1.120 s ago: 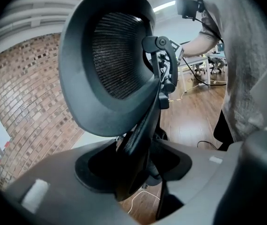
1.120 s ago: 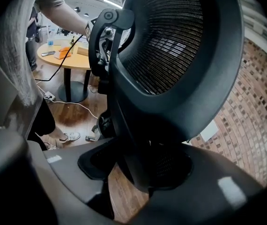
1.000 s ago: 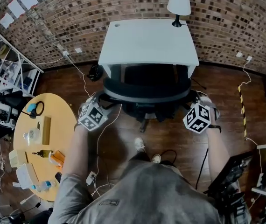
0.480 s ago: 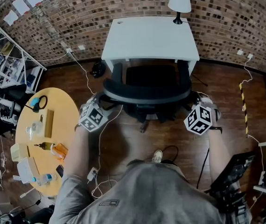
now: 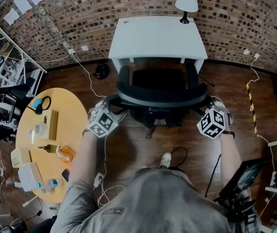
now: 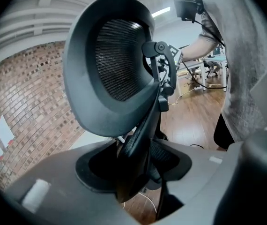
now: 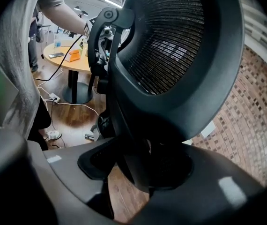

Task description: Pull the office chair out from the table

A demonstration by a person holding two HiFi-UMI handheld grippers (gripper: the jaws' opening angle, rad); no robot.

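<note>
Left claw (image 5: 111, 102) and right claw (image 5: 204, 103) each clamp an end of the crosswise backrest (image 5: 158, 97) of the office chair (image 5: 158, 79), whose seat faces the white surface (image 5: 157, 35) at its edge; only the claw views show the mesh (image 7: 171, 46).

Chair (image 5: 158, 96): black, mesh back. Table (image 5: 158, 35) beyond chair: white. Wall (image 5: 80, 8): red-brown brick pattern. Floor (image 5: 129, 149): dark brown wood. Round table (image 5: 63, 108) left of chair: yellow.

shirt (image 5: 158, 203): grey, short sleeves | shoe (image 5: 165, 158): white | left gripper (image 6: 138, 170), right gripper (image 7: 140, 170): grey, black-white markings
</note>
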